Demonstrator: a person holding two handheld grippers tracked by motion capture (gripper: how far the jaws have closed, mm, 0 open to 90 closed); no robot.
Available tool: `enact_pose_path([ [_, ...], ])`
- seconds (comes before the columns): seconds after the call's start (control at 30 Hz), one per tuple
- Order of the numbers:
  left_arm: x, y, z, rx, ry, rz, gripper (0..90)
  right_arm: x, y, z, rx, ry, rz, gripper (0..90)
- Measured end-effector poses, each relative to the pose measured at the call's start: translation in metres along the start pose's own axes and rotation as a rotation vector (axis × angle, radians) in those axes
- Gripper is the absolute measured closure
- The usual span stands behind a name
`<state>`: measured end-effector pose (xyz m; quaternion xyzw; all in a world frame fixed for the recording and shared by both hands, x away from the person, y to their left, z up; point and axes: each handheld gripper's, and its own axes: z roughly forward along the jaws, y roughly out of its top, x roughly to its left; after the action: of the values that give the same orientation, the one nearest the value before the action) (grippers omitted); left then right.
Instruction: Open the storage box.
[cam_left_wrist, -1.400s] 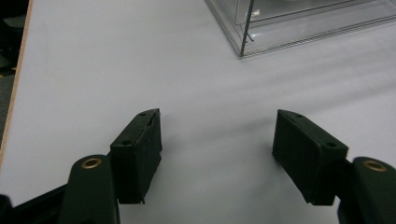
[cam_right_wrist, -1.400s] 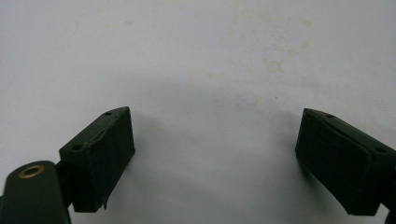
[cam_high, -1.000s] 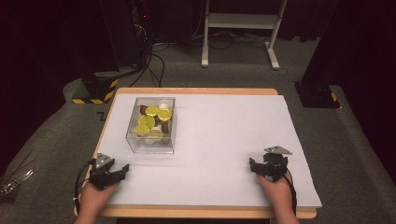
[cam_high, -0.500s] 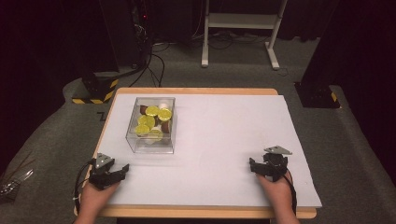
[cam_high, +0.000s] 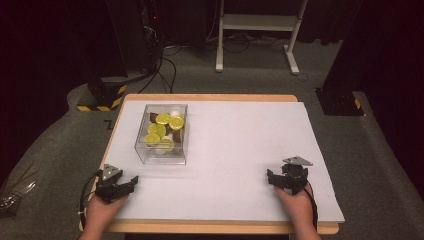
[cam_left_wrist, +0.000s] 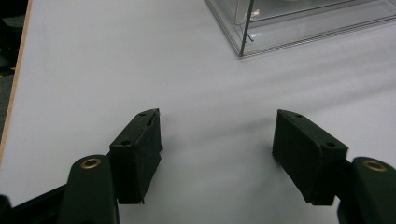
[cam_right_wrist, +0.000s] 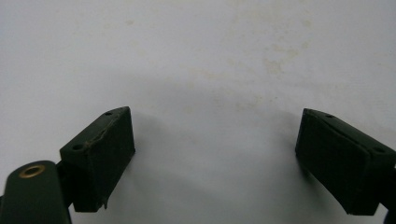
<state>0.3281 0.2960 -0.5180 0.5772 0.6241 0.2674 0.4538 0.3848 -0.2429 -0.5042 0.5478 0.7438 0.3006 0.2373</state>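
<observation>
High view: a table (cam_high: 210, 98) covered by a white sheet (cam_high: 240, 150) is seen from above, with a clear box (cam_high: 162, 133) standing on the left half of the sheet. Yellow round pieces (cam_high: 162, 119) and a few brown pieces (cam_high: 177, 136) are seen inside the box; what they are exactly cannot be told. The left gripper (cam_high: 119, 184) is held at the near left corner of the sheet, in front of the box and apart from it. The right gripper (cam_high: 284, 179) is held near the right front edge of the sheet, well apart from the box.

In the left gripper view, the left gripper (cam_left_wrist: 217, 140) is seen with its jaws spread wide over bare white sheet, nothing being held between them; a corner of the clear box (cam_left_wrist: 299, 25) is seen ahead and to the right, not touched. In the right gripper view, the right gripper (cam_right_wrist: 215, 154) is likewise seen with its jaws spread apart, and only faintly stained white sheet (cam_right_wrist: 210, 56) lies between and beyond them.
</observation>
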Motion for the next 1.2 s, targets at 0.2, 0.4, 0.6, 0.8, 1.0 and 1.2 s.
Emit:
enact_pose_path([
  [0.2,0.000,0.000,0.000,0.002,0.000,0.002,32.8,0.000,0.000,0.000,0.000,0.001,-0.001,11.8],
  [0.4,0.000,0.000,0.000,0.004,-0.001,0.004,32.8,0.000,0.000,0.000,0.001,0.001,0.002,11.8],
  [0.6,0.000,0.000,0.000,0.000,0.000,0.000,32.8,0.000,0.000,0.000,0.002,0.003,0.002,11.8],
  [0.8,0.000,0.000,0.000,0.000,-0.002,-0.004,32.8,0.000,0.000,0.000,0.001,0.003,-0.001,11.9],
  [1.0,0.000,0.000,0.000,0.000,0.001,0.000,32.9,0.000,0.000,0.000,0.000,0.002,0.001,12.0],
  [1.2,-0.026,0.012,-0.012,-0.071,-0.038,-0.006,36.3,0.000,0.000,0.000,0.002,0.004,0.000,12.0],
])
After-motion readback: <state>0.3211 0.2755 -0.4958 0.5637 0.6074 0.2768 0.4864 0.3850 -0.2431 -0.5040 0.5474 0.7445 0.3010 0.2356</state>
